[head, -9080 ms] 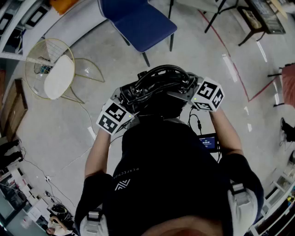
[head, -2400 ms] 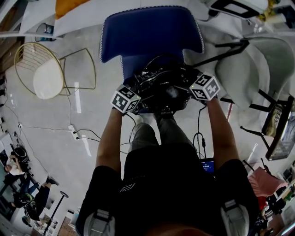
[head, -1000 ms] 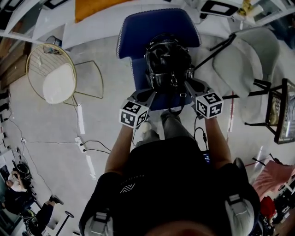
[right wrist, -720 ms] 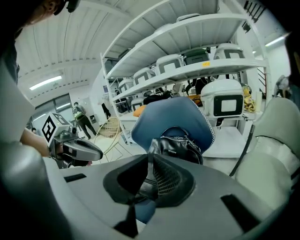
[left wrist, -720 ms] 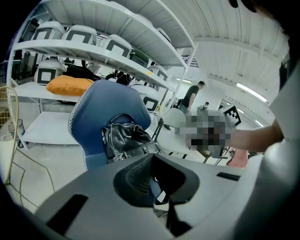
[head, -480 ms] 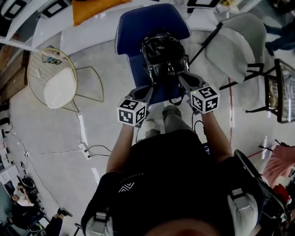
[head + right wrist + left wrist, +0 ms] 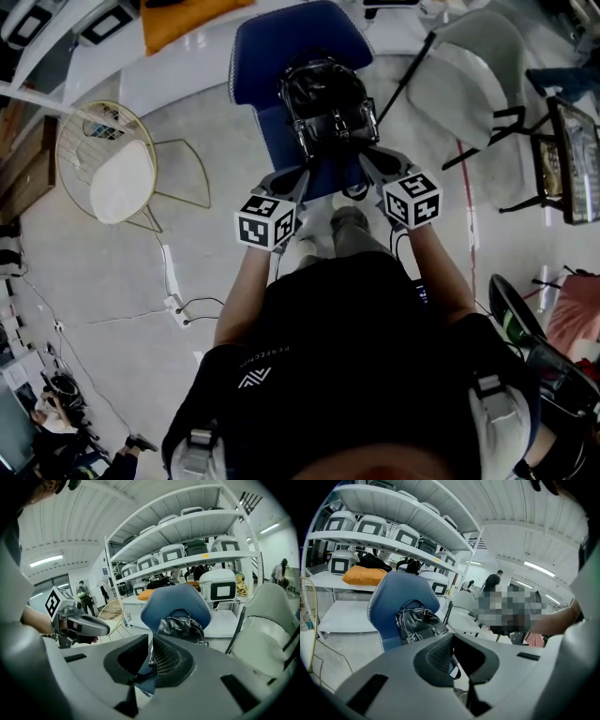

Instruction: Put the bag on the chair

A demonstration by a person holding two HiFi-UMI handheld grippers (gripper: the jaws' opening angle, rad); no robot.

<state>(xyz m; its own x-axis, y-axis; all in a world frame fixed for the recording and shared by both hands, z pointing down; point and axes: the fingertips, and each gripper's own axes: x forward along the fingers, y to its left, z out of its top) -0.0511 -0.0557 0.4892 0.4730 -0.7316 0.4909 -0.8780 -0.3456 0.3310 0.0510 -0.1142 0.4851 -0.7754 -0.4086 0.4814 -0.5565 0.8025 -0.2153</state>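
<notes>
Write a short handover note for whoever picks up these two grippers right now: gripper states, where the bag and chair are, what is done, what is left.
Left gripper: jaws apart, nothing between them, held short of the bag.
Right gripper: jaws apart, empty, also clear of the bag.
Black bag: sits on the blue chair, straight ahead of both grippers; neither gripper touches it.
Done: the bag is on the chair and released.
Left: apparently nothing for the placement itself. Perhaps check that the bag sits steady, then keep both grippers clear.
</notes>
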